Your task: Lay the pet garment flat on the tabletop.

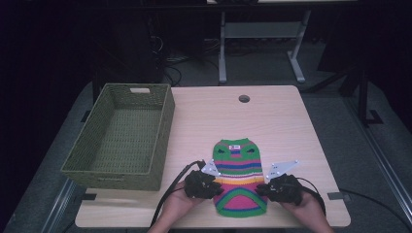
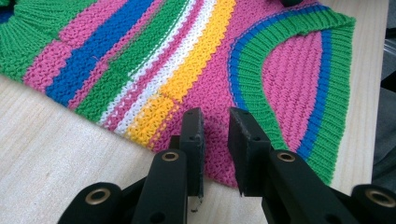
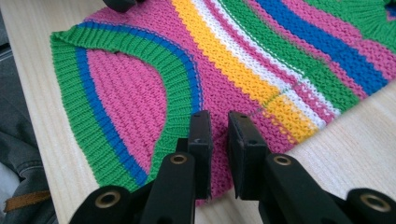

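striped knitted pet sweater (image 1: 239, 177) flat on worktop (image 1: 282, 121), long axis running away from person | left fingers (image 2: 215, 140) clamped on its left edge | right fingers (image 3: 218, 140) clamped on its right edge | green woven basket (image 1: 124, 136) lies left

1. Knitted garment (image 1: 239, 180): striped in green, pink, blue, white and yellow; pink the ground colour.
2. Same garment near its lower end: curved green ribbed band edged in blue, arching over a pink field; outer hem green with a blue line inside.
3. Upper end of it: green collar with a small white label.
4. Basket (image 1: 92, 155): olive green, woven all over.
5. Table (image 1: 272, 116): pale wood with fine grain, one dark round hole near the far edge.
6. Left gripper (image 2: 215, 122): black, brass-coloured rings at the joints, light grey plate on top.
7. Right gripper (image 3: 219, 122): likewise black with brass-coloured rings and a grey plate.
8. Floor around: dark grey.
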A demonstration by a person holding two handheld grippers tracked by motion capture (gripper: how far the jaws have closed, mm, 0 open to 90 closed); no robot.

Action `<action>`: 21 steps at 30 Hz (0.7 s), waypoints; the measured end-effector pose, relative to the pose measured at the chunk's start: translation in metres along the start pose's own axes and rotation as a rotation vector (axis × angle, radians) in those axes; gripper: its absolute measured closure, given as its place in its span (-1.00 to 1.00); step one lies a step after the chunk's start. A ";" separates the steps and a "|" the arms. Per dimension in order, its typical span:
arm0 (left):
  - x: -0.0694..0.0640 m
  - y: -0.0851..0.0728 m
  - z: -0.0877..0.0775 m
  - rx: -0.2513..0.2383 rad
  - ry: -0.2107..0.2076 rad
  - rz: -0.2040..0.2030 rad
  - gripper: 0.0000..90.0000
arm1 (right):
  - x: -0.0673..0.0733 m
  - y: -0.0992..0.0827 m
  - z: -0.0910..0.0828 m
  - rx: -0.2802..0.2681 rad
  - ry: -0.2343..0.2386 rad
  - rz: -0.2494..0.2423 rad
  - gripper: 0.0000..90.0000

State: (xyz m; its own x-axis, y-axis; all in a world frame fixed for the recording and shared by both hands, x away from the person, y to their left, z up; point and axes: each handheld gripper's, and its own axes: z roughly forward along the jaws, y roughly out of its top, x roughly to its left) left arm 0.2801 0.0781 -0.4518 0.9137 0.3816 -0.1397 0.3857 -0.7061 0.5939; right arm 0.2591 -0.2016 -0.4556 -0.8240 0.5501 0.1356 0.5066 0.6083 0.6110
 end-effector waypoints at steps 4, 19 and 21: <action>0.000 0.001 0.002 -0.001 0.005 -0.007 0.67 | 0.000 0.000 0.000 0.005 -0.004 -0.004 0.76; 0.003 0.002 0.005 -0.012 0.043 -0.007 0.69 | -0.002 0.000 0.002 -0.007 -0.013 0.018 0.75; 0.004 0.003 0.005 -0.010 0.047 -0.002 0.69 | -0.003 0.000 0.002 -0.007 -0.016 0.016 0.75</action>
State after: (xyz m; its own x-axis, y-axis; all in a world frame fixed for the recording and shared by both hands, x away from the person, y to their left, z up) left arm 0.2856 0.0746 -0.4547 0.9057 0.4109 -0.1041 0.3865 -0.6995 0.6011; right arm 0.2626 -0.2019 -0.4577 -0.8114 0.5692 0.1329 0.5181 0.5950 0.6145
